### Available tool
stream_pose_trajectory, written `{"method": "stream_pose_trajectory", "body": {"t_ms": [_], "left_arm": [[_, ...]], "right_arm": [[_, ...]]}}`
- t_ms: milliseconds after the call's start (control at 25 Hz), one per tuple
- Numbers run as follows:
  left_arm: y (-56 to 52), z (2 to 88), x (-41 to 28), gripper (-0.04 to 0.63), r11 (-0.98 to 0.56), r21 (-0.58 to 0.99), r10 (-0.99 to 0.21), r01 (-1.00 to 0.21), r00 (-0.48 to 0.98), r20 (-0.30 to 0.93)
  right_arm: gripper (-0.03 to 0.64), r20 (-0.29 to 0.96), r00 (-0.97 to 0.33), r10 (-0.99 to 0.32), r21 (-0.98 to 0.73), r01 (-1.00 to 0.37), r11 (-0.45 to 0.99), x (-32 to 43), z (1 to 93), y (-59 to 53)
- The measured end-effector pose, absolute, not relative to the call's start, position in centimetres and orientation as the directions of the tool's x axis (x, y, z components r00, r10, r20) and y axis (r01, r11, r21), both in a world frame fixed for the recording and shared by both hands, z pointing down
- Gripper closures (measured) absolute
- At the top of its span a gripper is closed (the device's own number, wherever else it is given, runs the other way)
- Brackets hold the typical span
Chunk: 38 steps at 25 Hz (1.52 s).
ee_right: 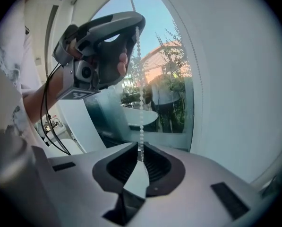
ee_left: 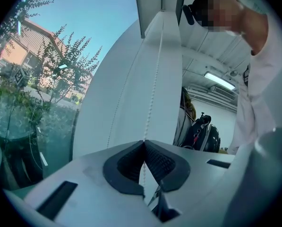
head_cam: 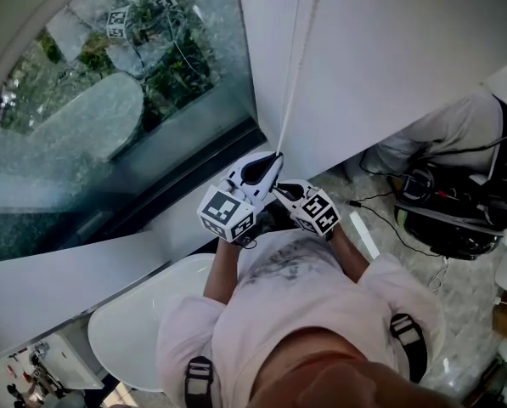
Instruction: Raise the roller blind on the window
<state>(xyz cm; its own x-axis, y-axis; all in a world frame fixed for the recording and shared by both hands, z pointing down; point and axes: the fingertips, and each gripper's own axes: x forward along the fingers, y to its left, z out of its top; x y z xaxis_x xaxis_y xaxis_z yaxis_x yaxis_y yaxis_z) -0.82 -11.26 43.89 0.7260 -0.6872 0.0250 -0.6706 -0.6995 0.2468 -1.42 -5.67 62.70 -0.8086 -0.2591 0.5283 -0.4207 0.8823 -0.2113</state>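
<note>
To the left of both grippers, a large window (head_cam: 109, 100) shows trees and a brick building outside. The left gripper (ee_left: 143, 143) points level at the glass, and its jaws are pressed together on the white bead chain (head_cam: 291, 75). The chain runs straight up from the jaw tips, in front of the white roller blind (head_cam: 389, 49). That blind hangs just beyond and to the right of the grippers, and the glass to their left is uncovered. The right gripper (ee_right: 140, 157) sits just beside and below the left one, tilted downward. Its jaws are also clamped on the same bead chain, lower on the strand. Well off to the right of the grippers, another person (head_cam: 457, 134) crouches over black equipment (head_cam: 457, 215).
</note>
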Motion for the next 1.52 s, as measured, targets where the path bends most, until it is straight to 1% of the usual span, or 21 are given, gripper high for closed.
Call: {"method": "stream_pose_trajectory", "body": {"t_ms": [40,80,120,320,520,760,1040,1320,1400,1440,1520], "left_arm": [[-11.3,43.8,-0.8,0.588,-0.699,0.247,-0.688,-0.671,0.725,0.023],[-11.3,43.7,-0.8,0.588,-0.699,0.247,-0.689,-0.671,0.725,0.022],[-11.3,43.7,-0.9,0.588,-0.699,0.247,-0.689,-0.672,0.724,0.020],[-11.2,43.6,-1.2,0.588,-0.697,0.241,-0.693,-0.676,0.721,0.019],[-11.3,43.5,-1.3,0.588,-0.699,0.237,-0.691,-0.675,0.722,0.019],[-11.4,43.6,-1.5,0.588,-0.702,0.231,-0.689,-0.674,0.724,0.019],[-11.4,43.9,-1.4,0.588,-0.708,0.225,-0.683,-0.669,0.730,0.020],[-11.3,43.8,-1.4,0.588,-0.714,0.219,-0.677,-0.665,0.735,0.022],[-11.2,43.9,-1.3,0.588,-0.717,0.217,-0.675,-0.663,0.737,0.021],[-11.1,44.0,-1.3,0.588,-0.717,0.217,-0.675,-0.662,0.738,0.021],[-11.1,44.1,-1.3,0.588,-0.717,0.217,-0.675,-0.662,0.738,0.019]], "right_arm": [[0.531,0.521,-0.813,-0.259,-0.211,-0.417,0.884,-1.4,62.0,-5.7],[0.485,0.513,-0.818,-0.261,-0.210,-0.414,0.885,-1.4,61.3,-5.7],[0.469,0.503,-0.823,-0.266,-0.207,-0.413,0.887,-1.4,60.4,-5.8],[0.469,0.416,-0.847,-0.330,-0.165,-0.428,0.889,-0.8,54.5,-6.5],[0.469,0.243,-0.880,-0.407,-0.136,-0.447,0.884,0.2,45.2,-7.8],[0.469,0.120,-0.902,-0.416,-0.064,-0.425,0.903,-0.2,35.9,-8.9],[0.469,0.009,-0.907,-0.421,-0.009,-0.421,0.907,-1.1,28.7,-10.7],[0.488,-0.032,-0.914,-0.405,0.027,-0.406,0.913,-2.8,25.0,-11.5],[0.513,-0.032,-0.911,-0.411,0.035,-0.412,0.911,-3.0,24.7,-11.7],[0.540,-0.031,-0.911,-0.412,0.031,-0.413,0.910,-3.1,24.6,-11.8],[0.552,-0.034,-0.910,-0.412,0.001,-0.412,0.911,-3.2,24.8,-11.9]]}}
